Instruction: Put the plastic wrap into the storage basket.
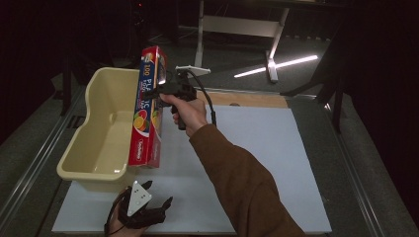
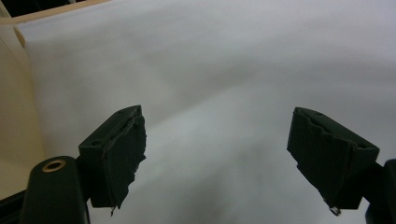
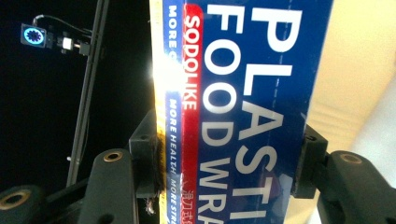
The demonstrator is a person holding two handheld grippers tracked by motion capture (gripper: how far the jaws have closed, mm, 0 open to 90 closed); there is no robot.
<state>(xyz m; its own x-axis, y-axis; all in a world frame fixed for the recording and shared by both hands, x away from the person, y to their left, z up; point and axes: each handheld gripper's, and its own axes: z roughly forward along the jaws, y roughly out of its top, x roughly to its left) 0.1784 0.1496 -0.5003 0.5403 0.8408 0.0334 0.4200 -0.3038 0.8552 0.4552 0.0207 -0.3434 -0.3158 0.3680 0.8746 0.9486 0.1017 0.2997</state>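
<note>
At the far left of the table sits a cream plastic tub [image 1: 101,133], its long side running from near to far, resting partly on the white mat [image 1: 257,163] that covers the tabletop. Its pale wall also shows at the left edge of the left gripper view [image 2: 14,102] and behind the box in the right gripper view [image 3: 355,70].

Just near the tub, at the near left edge of the mat, the left gripper [image 1: 148,207] lies low over the mat, held in a hand [image 1: 118,224]. In its own view its jaws stand wide apart with nothing between them, only bare white mat [image 2: 224,84] beyond.

Right of the tub's inner wall, a long red and blue box of plastic food wrap [image 1: 148,106] stands nearly upright, tilted slightly, its lower end at the tub's right rim and its top well above it. The right gripper [image 1: 160,91] clamps the box about midway along its length from the right side; in the right gripper view the two jaws press on opposite faces of the box [image 3: 243,112]. The right hand [image 1: 190,111] holds the gripper's handle, and a brown sleeve [image 1: 242,182] runs back to the near right.
</note>
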